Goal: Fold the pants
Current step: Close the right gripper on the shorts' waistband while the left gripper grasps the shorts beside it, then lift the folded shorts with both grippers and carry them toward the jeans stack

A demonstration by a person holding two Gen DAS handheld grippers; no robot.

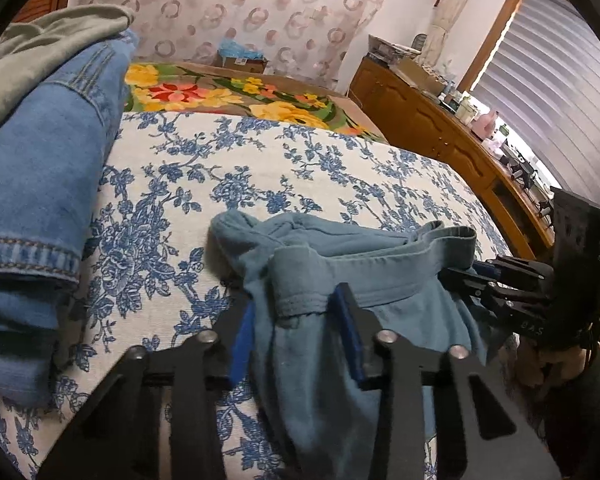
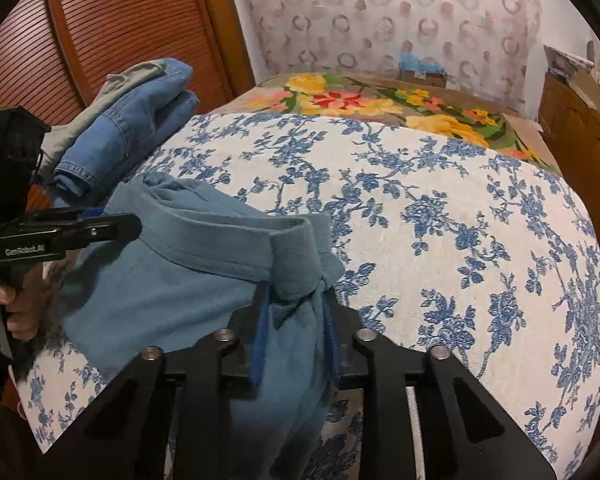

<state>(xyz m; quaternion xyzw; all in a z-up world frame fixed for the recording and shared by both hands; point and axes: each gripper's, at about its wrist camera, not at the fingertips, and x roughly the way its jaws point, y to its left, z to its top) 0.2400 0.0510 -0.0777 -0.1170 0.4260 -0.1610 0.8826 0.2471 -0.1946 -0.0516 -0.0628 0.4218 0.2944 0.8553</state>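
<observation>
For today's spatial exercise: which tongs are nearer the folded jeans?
Left. The left tongs grip the teal pants on the side toward the folded jeans; the right tongs grip the waistband's far end.

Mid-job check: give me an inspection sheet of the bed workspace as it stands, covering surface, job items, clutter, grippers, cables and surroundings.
Surface: bed cover, white with blue flowers, mostly bare; flowered blanket at the far end.
Job's things: teal pants bunched at the near edge, waistband up.
Clutter: folded jeans with a grey-green garment on top, at the left side.
Grippers: left gripper shut on the pants' waistband; right gripper shut on the waistband's other end.
Cables: nothing seen on the bed.
Surroundings: wooden dresser crowded with small items, window blind, slatted wooden door, cardboard box.
</observation>
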